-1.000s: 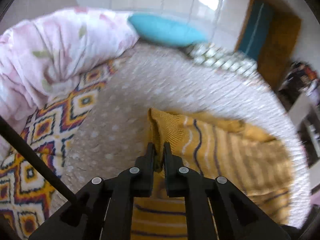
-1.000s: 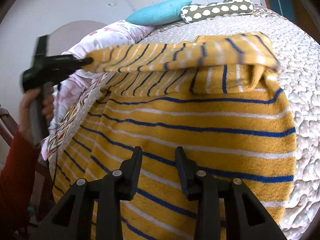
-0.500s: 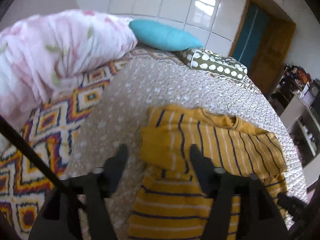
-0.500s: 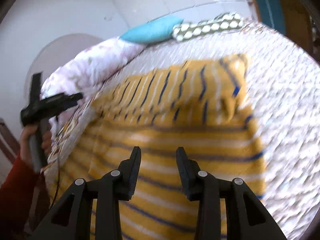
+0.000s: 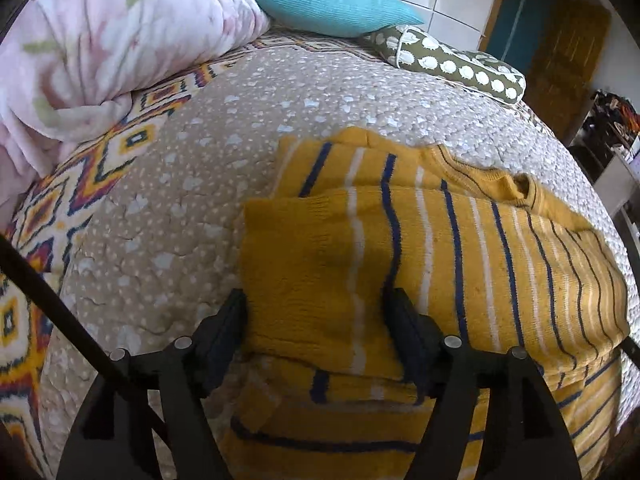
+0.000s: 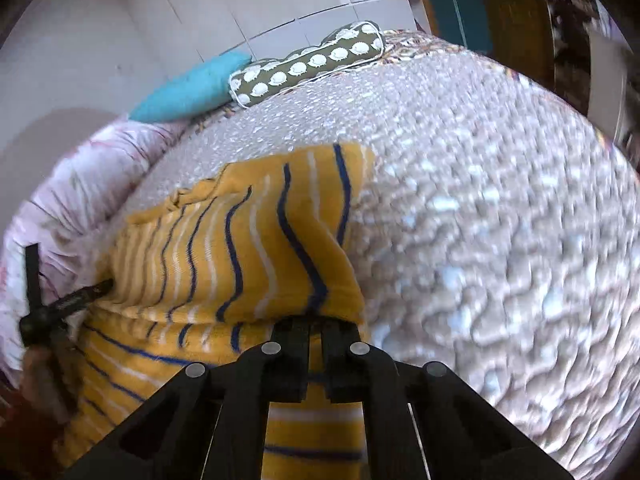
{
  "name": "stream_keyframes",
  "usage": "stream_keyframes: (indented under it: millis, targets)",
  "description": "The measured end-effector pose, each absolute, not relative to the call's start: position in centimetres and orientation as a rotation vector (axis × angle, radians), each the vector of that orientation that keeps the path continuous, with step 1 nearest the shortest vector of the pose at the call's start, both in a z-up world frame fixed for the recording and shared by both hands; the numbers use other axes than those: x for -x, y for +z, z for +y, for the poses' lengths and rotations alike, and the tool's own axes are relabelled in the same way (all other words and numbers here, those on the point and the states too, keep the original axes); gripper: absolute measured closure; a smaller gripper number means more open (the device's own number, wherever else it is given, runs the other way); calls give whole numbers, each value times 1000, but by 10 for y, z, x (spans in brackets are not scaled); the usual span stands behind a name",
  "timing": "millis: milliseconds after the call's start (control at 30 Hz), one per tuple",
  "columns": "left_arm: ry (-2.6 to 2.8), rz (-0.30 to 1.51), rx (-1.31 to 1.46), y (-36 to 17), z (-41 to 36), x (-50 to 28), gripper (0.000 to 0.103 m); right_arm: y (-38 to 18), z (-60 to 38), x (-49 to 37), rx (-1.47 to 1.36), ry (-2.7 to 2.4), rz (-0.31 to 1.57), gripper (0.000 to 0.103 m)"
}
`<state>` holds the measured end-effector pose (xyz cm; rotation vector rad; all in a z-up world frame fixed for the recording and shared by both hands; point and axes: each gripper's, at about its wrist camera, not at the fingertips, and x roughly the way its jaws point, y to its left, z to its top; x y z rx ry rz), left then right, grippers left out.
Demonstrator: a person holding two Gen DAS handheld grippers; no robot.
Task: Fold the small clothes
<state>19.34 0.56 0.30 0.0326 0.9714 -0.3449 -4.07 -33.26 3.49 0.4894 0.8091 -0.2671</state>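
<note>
A mustard-yellow knit sweater (image 5: 460, 248) with blue and white stripes lies on the quilted bed, its upper part folded over the lower part. My left gripper (image 5: 316, 312) is open, its jaws wide apart on either side of the folded sleeve end. My right gripper (image 6: 316, 330) is shut on the sweater's (image 6: 240, 248) right folded edge, which drapes over the fingertips. The left gripper also shows in the right wrist view (image 6: 64, 304), at the sweater's left edge.
A beige quilted bedspread (image 5: 224, 128) covers the bed over a patterned sheet (image 5: 36, 208). A pink floral duvet (image 5: 100, 40) is bunched at the left. A turquoise pillow (image 5: 324, 0) and an olive dotted bolster (image 5: 452, 64) lie at the head. A doorway (image 5: 552, 40) stands beyond.
My left gripper let go of the sleeve, opened wide and stayed over the fold. My right gripper moved to the sweater's right edge and shut on it.
</note>
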Motion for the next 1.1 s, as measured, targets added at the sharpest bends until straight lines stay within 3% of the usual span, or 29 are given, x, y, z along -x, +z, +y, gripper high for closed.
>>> stream_keyframes:
  millis: [33,67,100,133,167,367,433,500,700,800,933,1100]
  targets:
    - [-344,980,-14,3,9,-194,31,36,-330,47,-478,-285,811,100]
    - [-341,994,8,6,14,-193,31,38,-329,54,-462,-326,814,88]
    - [-339,1002,21,8,18,-192,31,40,-330,68,-442,-393,814,59]
    - [-339,1003,35,15,24,-186,31,41,-334,83,-449,-412,802,46]
    - [-343,994,42,22,30,-180,31,44,-338,91,-463,-408,793,41]
    - [-416,940,30,61,76,-117,31,43,-352,155,-703,-203,790,41]
    - [-466,961,71,62,94,-93,37,36,-340,169,-768,-120,796,41]
    - [-508,999,116,54,108,-68,44,32,-324,175,-773,-78,808,41]
    - [-506,1089,221,11,135,-24,46,27,-276,176,-739,2,848,40]
    - [-537,1051,261,10,142,-3,49,26,-256,176,-741,57,871,39]
    - [-637,1078,373,6,151,23,69,19,-230,181,-763,125,886,39]
    - [-679,1066,477,2,170,53,75,10,-219,192,-899,235,853,40]
